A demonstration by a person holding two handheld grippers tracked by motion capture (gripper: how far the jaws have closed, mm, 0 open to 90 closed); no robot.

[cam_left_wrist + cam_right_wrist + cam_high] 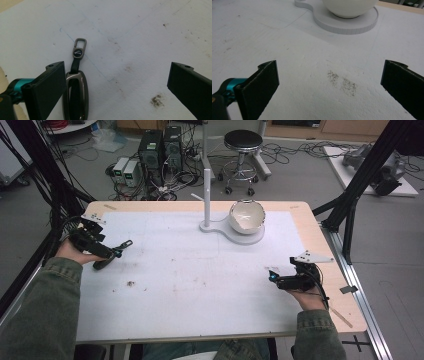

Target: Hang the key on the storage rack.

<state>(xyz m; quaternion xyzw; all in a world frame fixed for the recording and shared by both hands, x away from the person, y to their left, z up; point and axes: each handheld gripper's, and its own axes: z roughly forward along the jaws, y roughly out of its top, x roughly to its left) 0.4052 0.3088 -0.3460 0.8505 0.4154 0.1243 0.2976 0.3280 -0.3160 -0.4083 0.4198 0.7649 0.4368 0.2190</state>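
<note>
A dark key fob (76, 96) with a metal rim, a black strap and a small metal clip (80, 46) lies on the white sheet (190, 280). My left gripper (117, 67) is open low over the sheet, and the fob rests just inside its left jaw, apart from the right jaw. From above, the left gripper (111, 254) is at the sheet's left edge with the fob (124, 245) pointing right. My right gripper (274, 277) is open near the right front with nothing between its jaws (330, 64). Ahead of it a white bowl (349, 6) sits on a white stand base (352, 23).
The stand's upright white post (207, 195) and the bowl (246, 215) are at the back middle of the table. Black frame struts (360, 180) flank the table. Behind it on the floor are a stool (242, 150), computer cases (160, 150) and cables. Dirt marks (156, 100) spot the sheet.
</note>
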